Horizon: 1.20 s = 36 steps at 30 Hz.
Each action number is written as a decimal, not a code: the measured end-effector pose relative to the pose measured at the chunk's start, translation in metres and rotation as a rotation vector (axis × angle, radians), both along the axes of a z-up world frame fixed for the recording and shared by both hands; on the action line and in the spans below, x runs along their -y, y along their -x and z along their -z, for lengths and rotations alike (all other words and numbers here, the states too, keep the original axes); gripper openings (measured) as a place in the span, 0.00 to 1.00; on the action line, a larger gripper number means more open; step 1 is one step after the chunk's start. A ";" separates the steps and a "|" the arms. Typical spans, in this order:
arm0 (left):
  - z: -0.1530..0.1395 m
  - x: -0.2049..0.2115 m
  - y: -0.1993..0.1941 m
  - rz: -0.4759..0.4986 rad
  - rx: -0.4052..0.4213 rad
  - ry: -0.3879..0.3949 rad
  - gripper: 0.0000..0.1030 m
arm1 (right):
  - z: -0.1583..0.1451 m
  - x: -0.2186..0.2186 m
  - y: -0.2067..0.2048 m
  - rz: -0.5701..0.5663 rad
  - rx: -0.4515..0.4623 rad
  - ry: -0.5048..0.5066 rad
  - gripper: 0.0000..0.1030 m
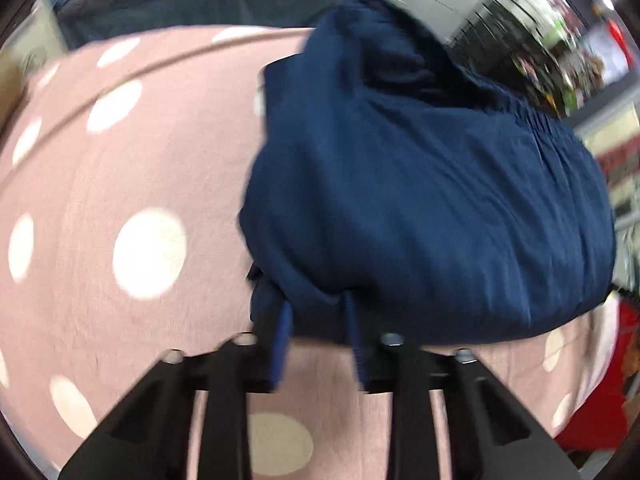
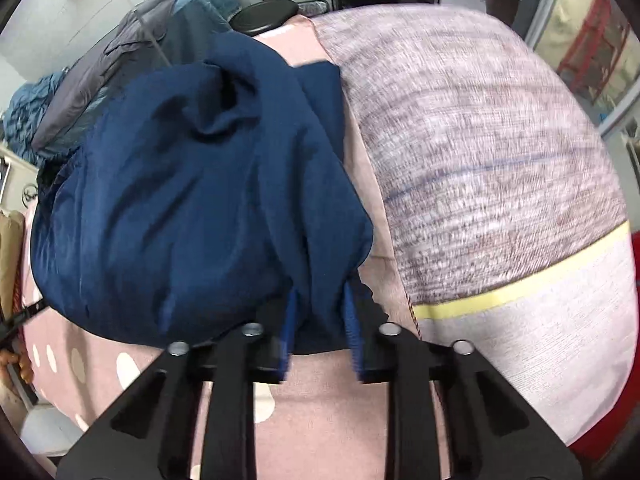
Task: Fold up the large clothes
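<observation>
A navy blue garment (image 1: 420,184) with an elastic gathered band hangs bunched above a pink sheet with white dots (image 1: 132,184). My left gripper (image 1: 318,308) is shut on the garment's lower edge, cloth pinched between its blue pads (image 1: 282,340). The same garment (image 2: 188,200) fills the left of the right wrist view. My right gripper (image 2: 320,300) is shut on another part of its edge, and the cloth hides the fingertips. The garment is lifted off the sheet between both grippers.
The pink dotted sheet (image 2: 328,412) ends at a mottled grey floor (image 2: 488,152) with a yellow tape line (image 2: 520,288). A pile of blue and grey bedding (image 2: 132,52) lies behind. Cluttered shelves (image 1: 532,52) stand at the far right.
</observation>
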State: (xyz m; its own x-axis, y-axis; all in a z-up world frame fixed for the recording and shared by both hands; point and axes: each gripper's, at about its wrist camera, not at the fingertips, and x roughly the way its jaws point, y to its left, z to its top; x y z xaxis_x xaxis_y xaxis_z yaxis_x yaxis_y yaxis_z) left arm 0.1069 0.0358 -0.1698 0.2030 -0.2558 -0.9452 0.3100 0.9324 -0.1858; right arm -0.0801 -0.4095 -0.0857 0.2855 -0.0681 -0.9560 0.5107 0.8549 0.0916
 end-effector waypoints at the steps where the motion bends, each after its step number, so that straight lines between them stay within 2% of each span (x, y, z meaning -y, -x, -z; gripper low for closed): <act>1: -0.003 0.004 -0.002 0.017 0.027 -0.027 0.11 | -0.008 -0.003 -0.002 -0.014 0.012 0.020 0.16; 5: -0.018 0.001 -0.029 -0.013 0.076 -0.046 0.05 | -0.030 -0.004 -0.002 0.003 0.057 0.009 0.16; 6: -0.019 -0.002 -0.039 -0.042 0.094 -0.078 0.01 | -0.032 -0.006 -0.004 -0.001 0.055 0.015 0.16; 8: -0.011 -0.006 -0.053 -0.074 0.060 -0.105 0.01 | -0.027 -0.009 -0.011 -0.007 0.022 0.031 0.16; 9: -0.002 -0.006 -0.061 -0.094 0.027 -0.172 0.01 | -0.020 -0.008 -0.013 0.001 -0.005 0.021 0.17; 10: -0.001 -0.005 -0.064 -0.096 0.038 -0.193 0.01 | -0.009 -0.004 -0.011 0.030 -0.042 0.009 0.19; 12: -0.018 -0.005 -0.069 -0.091 0.078 -0.156 0.01 | -0.004 -0.004 -0.012 0.037 -0.065 0.011 0.26; 13: -0.029 -0.005 -0.071 -0.102 0.100 -0.137 0.06 | -0.008 -0.006 -0.010 0.031 -0.064 0.029 0.35; 14: -0.041 -0.005 -0.074 -0.111 0.128 -0.116 0.16 | -0.014 -0.006 -0.009 0.032 -0.053 0.039 0.39; 15: -0.058 -0.001 -0.080 -0.114 0.172 -0.085 0.46 | -0.021 -0.005 -0.007 0.036 -0.032 0.047 0.40; 16: -0.070 0.003 -0.084 -0.110 0.211 -0.063 0.66 | -0.029 -0.004 -0.006 0.042 -0.008 0.056 0.42; 18: -0.087 0.029 -0.094 -0.039 0.257 -0.035 0.67 | -0.041 0.001 -0.005 0.075 0.012 0.067 0.44; 21: -0.092 0.080 -0.100 0.120 0.305 -0.078 0.67 | -0.050 0.002 -0.009 0.087 0.046 0.038 0.44; 24: -0.078 0.135 -0.102 0.303 0.304 -0.113 0.69 | -0.051 -0.007 -0.016 0.069 0.050 0.027 0.44; 27: -0.061 0.170 -0.094 0.434 0.326 -0.163 0.69 | -0.047 -0.018 -0.018 0.055 0.044 0.025 0.44; 29: -0.042 0.190 -0.092 0.548 0.311 -0.248 0.47 | -0.043 -0.022 -0.017 0.051 0.034 0.022 0.44; 30: -0.033 0.193 -0.096 0.581 0.298 -0.293 0.14 | -0.041 -0.024 -0.016 0.051 0.029 0.021 0.44; 31: -0.025 0.199 -0.100 0.614 0.288 -0.340 0.02 | -0.038 -0.024 -0.014 0.050 0.024 0.022 0.44; 33: -0.018 0.203 -0.111 0.627 0.289 -0.369 0.02 | -0.035 -0.024 -0.009 0.059 0.011 0.026 0.44; 36: -0.027 0.204 -0.145 0.530 0.293 -0.363 0.01 | -0.032 -0.018 -0.003 0.090 0.007 0.020 0.44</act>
